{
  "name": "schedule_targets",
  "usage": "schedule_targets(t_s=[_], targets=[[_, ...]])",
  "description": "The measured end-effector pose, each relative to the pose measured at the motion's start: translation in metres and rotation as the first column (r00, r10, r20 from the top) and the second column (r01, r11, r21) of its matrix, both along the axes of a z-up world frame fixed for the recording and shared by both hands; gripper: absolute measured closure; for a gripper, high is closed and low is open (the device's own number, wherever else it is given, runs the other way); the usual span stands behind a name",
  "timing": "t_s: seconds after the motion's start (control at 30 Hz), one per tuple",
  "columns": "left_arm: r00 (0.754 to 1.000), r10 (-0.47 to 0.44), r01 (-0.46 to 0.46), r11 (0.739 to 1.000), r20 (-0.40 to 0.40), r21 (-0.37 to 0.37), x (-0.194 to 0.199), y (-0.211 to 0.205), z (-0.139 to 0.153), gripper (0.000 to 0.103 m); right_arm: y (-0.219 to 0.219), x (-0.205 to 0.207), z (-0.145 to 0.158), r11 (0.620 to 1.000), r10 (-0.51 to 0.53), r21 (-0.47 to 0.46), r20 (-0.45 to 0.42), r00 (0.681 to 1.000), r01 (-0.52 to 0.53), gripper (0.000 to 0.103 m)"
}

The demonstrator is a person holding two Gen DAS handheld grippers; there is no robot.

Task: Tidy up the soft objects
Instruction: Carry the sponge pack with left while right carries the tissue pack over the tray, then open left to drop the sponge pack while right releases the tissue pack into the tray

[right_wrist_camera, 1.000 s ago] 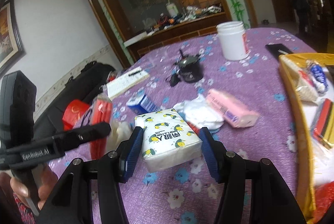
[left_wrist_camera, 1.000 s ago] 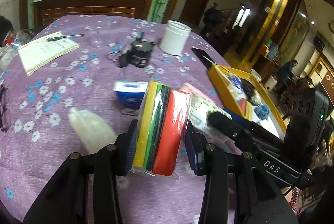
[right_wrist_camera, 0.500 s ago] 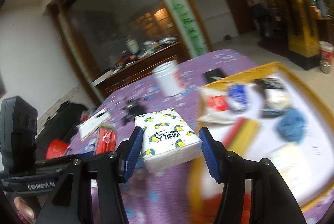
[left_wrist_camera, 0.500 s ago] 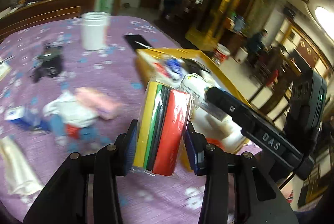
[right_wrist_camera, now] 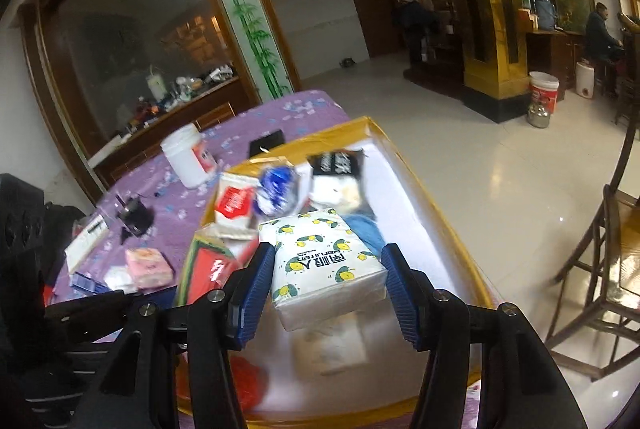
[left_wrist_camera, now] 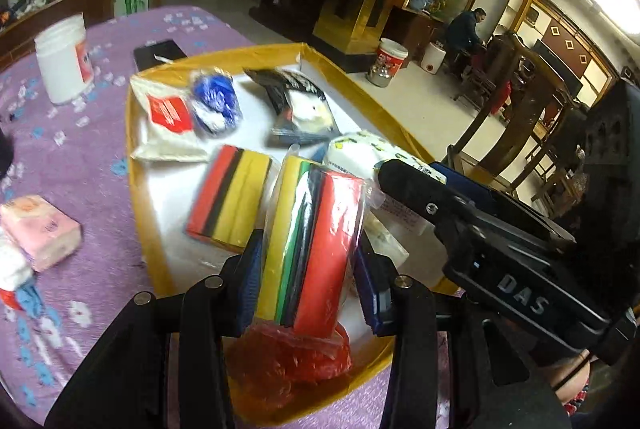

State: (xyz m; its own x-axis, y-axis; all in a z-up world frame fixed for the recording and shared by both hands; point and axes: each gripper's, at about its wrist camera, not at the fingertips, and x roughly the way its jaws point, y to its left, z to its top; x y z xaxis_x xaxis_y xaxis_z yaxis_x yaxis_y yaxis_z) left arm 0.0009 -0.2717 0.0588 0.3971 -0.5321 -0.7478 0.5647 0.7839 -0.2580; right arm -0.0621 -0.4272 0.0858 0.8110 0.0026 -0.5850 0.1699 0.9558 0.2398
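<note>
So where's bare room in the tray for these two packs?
Bare white floor runs along the tray's right wall, beside the black packet and blue cloth. Crowded at the far-left end; striped sponge pack fills the left middle.

The red plastic bag (left_wrist_camera: 288, 361) lies half hidden behind the sponge pack (left_wrist_camera: 316, 245); the blue bundle (left_wrist_camera: 216, 101) is blurred.

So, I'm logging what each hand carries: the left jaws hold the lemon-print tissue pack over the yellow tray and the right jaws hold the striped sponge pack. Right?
No, the items are swapped. The left wrist view shows the left gripper clamping the striped sponge pack; the right wrist view shows the right gripper holding the lemon-print tissue pack. Both are over the yellow tray.
</note>
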Motion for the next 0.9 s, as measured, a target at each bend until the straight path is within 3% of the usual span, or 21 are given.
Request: schedule_targets(t_s=[0.47, 0.7, 0.8, 0.9], targets=[[0.998, 0.025, -0.027, 0.999, 0.056, 0.025, -0.006, 0.001, -0.012, 0.064, 0.002, 0.007, -0.021, 1.0, 0.019, -0.009, -0.075, 0.997, -0.02, 0.042], [0.996, 0.04, -0.04, 0.999, 0.079, 0.008, -0.007, 0.008, -0.011, 0.063, 0.013, 0.003, -0.008, 0.996, 0.018, -0.092, -0.037, 0.999, -0.021, 0.015], [0.996, 0.038, -0.038, 0.999, 0.077, -0.005, -0.007, 0.01, -0.01, 0.063, 0.014, -0.005, 0.001, 0.995, 0.021, -0.101, 0.021, 1.0, -0.018, 0.004], [0.996, 0.037, -0.037, 0.999, 0.086, -0.008, -0.009, 0.009, -0.008, 0.063, 0.015, -0.015, 0.012, 0.992, 0.008, -0.122, 0.097, 0.995, 0.004, 0.0]])
